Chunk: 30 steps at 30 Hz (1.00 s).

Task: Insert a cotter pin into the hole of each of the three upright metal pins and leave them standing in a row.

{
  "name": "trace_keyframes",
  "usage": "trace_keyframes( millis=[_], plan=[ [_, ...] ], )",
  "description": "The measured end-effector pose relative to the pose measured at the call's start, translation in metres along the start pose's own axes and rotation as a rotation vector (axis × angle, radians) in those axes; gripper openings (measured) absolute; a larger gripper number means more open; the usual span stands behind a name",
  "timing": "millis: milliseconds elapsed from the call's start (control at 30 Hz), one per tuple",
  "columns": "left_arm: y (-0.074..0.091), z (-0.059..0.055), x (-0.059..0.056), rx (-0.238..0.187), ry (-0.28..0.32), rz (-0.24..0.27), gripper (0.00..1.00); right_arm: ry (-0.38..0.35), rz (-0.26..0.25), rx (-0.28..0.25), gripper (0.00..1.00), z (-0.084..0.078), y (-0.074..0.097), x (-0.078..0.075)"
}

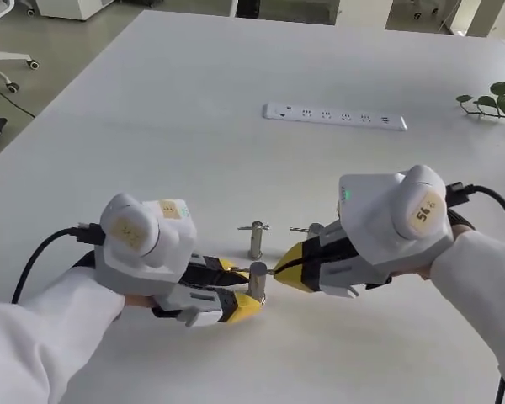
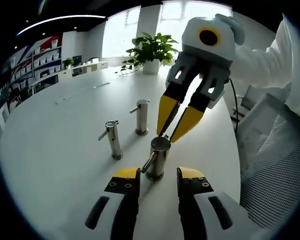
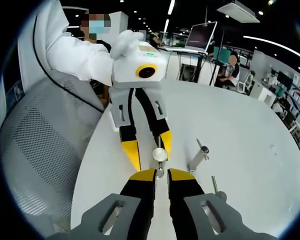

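Three upright metal pins stand in a row on the white table [image 1: 151,126]. The nearest pin [image 1: 257,282] [image 2: 157,157] [image 3: 159,156] stands between the yellow tips of my left gripper [image 1: 242,286] [image 2: 158,174] [image 3: 149,149], whose jaws straddle it with small gaps. My right gripper [image 1: 278,269] [image 2: 166,136] [image 3: 161,175] is shut on a thin cotter pin [image 2: 148,163] that passes through this pin's head. The middle pin [image 1: 255,240] [image 2: 113,140] [image 3: 200,156] and the far pin [image 1: 316,229] [image 2: 141,116] [image 3: 216,187] each carry a cotter pin.
A white power strip [image 1: 335,115] lies farther back on the table. A leafy sprig [image 1: 492,99] sits at the right edge, and a potted plant [image 2: 151,50] stands at the table's far end. Cables trail from both grippers.
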<state>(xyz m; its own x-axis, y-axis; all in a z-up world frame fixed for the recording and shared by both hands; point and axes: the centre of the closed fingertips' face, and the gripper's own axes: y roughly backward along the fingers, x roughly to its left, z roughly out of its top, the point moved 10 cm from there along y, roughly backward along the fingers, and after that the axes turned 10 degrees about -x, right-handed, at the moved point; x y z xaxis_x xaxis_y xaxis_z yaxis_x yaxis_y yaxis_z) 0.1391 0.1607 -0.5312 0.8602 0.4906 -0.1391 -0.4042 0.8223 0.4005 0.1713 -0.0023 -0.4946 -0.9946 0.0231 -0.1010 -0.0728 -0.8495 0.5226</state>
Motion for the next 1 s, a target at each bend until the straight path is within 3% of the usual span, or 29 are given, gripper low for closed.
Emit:
trace_keyframes(
  millis=[100, 233, 333, 433, 533, 600, 1000],
  plan=[
    [0.006, 0.000, 0.000, 0.009, 0.009, -0.006, 0.40, -0.025, -0.010, -0.002, 0.13, 0.000, 0.001, -0.002],
    [0.015, 0.001, -0.002, -0.009, 0.029, -0.023, 0.57, -0.055, -0.006, 0.005, 0.18, -0.006, -0.002, -0.002],
    [0.024, -0.001, -0.003, -0.004, 0.019, -0.021, 0.73, -0.098, 0.000, -0.020, 0.26, -0.009, -0.006, 0.001],
    [0.032, -0.004, -0.003, 0.000, 0.013, -0.017, 0.82, -0.130, -0.001, -0.041, 0.29, -0.011, -0.009, 0.003],
    [0.039, -0.010, 0.003, -0.001, 0.015, 0.046, 0.92, -0.158, -0.007, -0.053, 0.32, -0.013, -0.013, 0.004],
    [0.043, -0.014, 0.006, -0.001, 0.022, 0.061, 0.98, -0.181, -0.014, -0.061, 0.34, -0.013, -0.016, 0.005],
    [0.059, -0.020, 0.005, -0.021, 0.071, 0.087, 0.99, -0.238, -0.044, -0.079, 0.31, -0.016, -0.029, 0.009]
  ],
)
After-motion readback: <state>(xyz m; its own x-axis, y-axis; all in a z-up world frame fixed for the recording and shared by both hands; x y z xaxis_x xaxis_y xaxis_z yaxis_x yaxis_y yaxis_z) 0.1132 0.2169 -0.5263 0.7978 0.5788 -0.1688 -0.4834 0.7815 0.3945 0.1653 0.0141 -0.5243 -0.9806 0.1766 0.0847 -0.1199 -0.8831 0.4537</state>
